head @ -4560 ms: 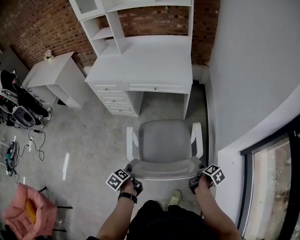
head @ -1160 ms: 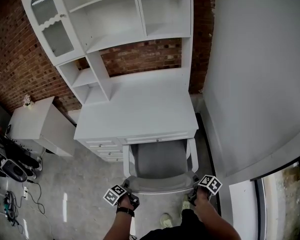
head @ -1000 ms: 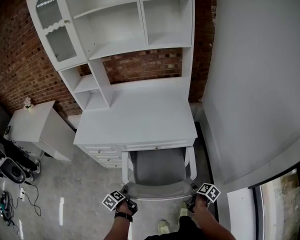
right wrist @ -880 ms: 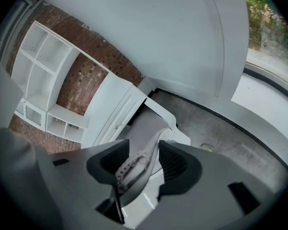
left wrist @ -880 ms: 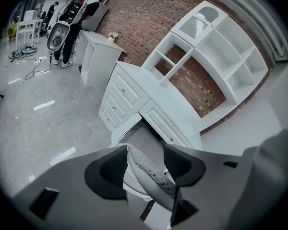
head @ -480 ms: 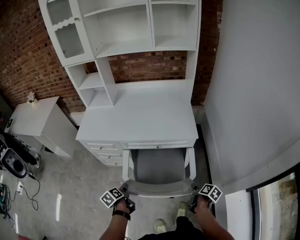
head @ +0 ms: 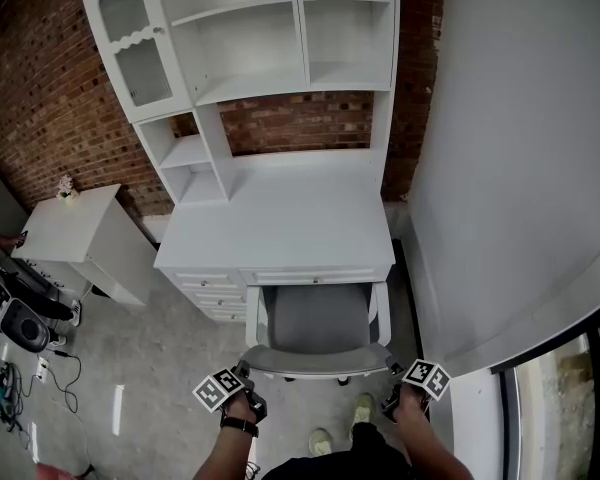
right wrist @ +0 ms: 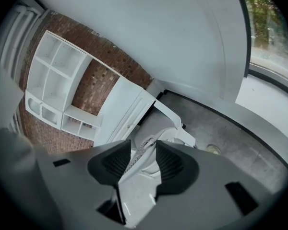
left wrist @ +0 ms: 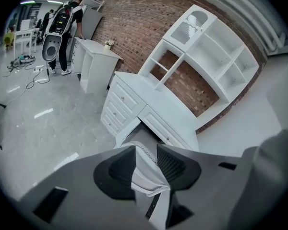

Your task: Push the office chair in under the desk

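The office chair (head: 315,323) stands at the front edge of the surface (head: 280,218), with the front of its seat tucked into the knee gap beside the drawers (head: 215,293) and its backrest (head: 315,360) toward me. My left hand-held gripper (left wrist: 145,163) has just been closing and pinches the backrest's left top corner; white frame and mesh edge fill the gap between its pads. My right hand-held gripper (right wrist: 143,159) has likewise been closing and pinches the right corner. I judge the chair fairly heavy but easy to roll on the smooth floor (head: 160,368). Its plastic frame looks stiff and slick and its mesh soft, so I hold the rim at both corners evenly, or it may swivel and knock an armrest (head: 254,313) against the surface.
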Tool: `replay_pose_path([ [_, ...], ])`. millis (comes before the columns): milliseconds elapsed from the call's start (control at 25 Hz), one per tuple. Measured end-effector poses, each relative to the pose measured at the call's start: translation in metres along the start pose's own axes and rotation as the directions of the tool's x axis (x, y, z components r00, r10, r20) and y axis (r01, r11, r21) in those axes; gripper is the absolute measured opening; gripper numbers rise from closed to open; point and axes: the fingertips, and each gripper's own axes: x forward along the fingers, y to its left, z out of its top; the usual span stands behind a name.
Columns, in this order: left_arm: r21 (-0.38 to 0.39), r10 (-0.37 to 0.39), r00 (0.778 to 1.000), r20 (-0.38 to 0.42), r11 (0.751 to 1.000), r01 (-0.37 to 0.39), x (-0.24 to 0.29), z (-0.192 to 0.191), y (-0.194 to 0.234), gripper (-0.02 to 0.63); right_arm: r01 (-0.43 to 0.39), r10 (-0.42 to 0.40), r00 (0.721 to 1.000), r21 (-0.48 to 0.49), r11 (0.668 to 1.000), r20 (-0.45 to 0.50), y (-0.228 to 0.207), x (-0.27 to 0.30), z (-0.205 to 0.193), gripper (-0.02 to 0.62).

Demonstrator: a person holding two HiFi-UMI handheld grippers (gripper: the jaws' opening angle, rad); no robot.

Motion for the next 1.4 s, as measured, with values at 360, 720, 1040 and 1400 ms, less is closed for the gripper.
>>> replay_pose_path([
  [360,0.059,-0.169,0.983,0.072,0.984,0.165,-0.046,0.020,-0.063,0.070,-0.103,0.108,0.993,-0.107,0.989,0.041,0.048,-0.031,0.006,0.113],
  [720,0.225,-0.395,0.909,0.129,0.905,0.361,-0.091,0.050,-0.166,0.021,-0.263,0.313,0.947,-0.393,0.881,0.068,0.155,-0.071,0.028,0.056],
  [1040,0.548,-0.576,0.802,0.160,0.727,0.414,-0.143,0.070,-0.264,0.014,-0.264,0.478,0.869,-0.699,0.665,0.126,0.242,-0.123,0.047,0.018],
  [1400,0.788,-0.698,0.695,0.175,0.522,0.326,-0.215,0.066,-0.333,0.012,-0.095,0.594,0.778,-0.895,0.435,0.206,0.311,-0.194,0.056,0.011],
])
